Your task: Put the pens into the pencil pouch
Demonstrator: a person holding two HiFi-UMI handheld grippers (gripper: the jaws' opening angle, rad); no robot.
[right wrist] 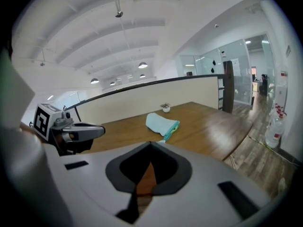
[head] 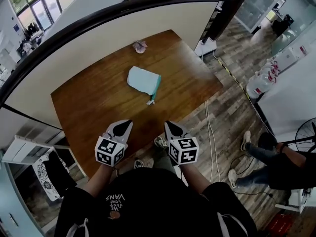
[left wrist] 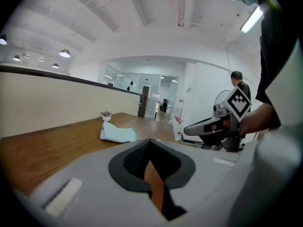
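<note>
Currently both tools are clenched on nothing. The left gripper (head: 128, 123) shows its 2 jaws pressed together in its own view, with only bare wood past their tips. The right gripper (head: 167, 123) looks the same in its view, jaws together and nothing between them.

The pencil pouch (head: 143, 80), pale mint with a teal zip edge, lies flat near the middle of the wooden table (head: 89, 102). Its zip pull (head: 150, 101) sticks out at the corner nearest the person. Whether the zip is open or closed cannot be told from any view.

Both grippers are on the near side of the pouch, well apart from it, above the table's near edge. They are held side by side with their tips aimed toward the pouch, the left one to the left of it and the right one slightly to the right. Each gripper also appears in the other's view, level with it.

Beyond the pouch, close to the table's far edge, stands 1 small potted plant (head: 140, 46). A cream partition (head: 148, 19) runs behind it. To the right of the pouch, off the table, water bottles (head: 260, 83) stand on the plank floor. Further right, a seated person (head: 276, 164) is beside a fan (head: 307, 132).
</note>
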